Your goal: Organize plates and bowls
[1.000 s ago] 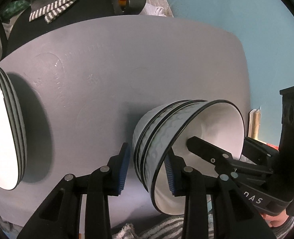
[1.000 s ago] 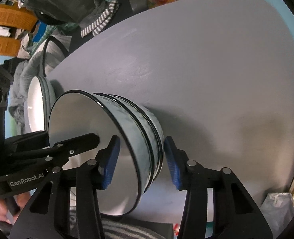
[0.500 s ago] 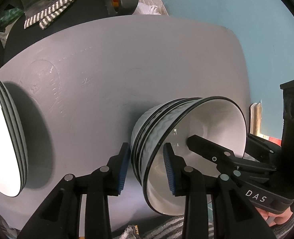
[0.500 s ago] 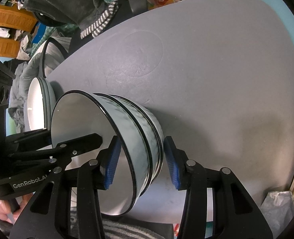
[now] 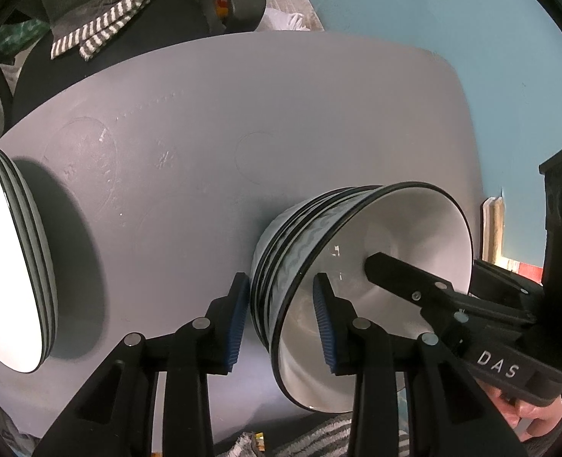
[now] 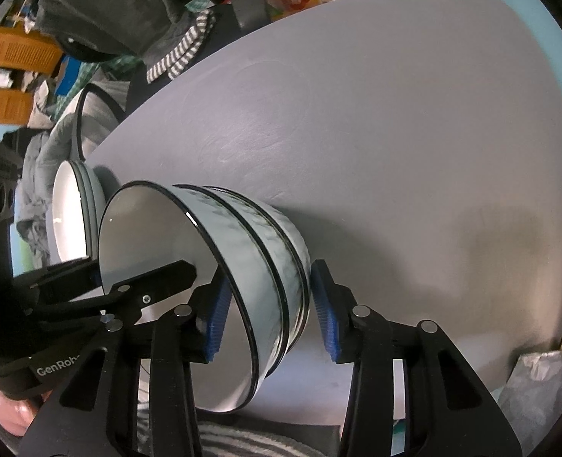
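Taking the stack of bowls (image 5: 300,251) as the landmark: far to its left on the grey table (image 5: 212,122) sits a stack of plates (image 5: 18,259), white with dark rims, well apart from it. Beyond the table's far edge, a dark chair (image 5: 102,57) carries a striped cloth (image 5: 102,30). The bowls are nested, white inside, black-rimmed, with a pale wavy pattern outside, near the table's front edge. The left gripper (image 5: 281,320) straddles the bowls' near wall, one blue pad outside, one inside, jaws apart. The right gripper (image 6: 267,320) likewise brackets the opposite wall (image 6: 265,251), jaws spread, pads just beside it; contact I cannot tell
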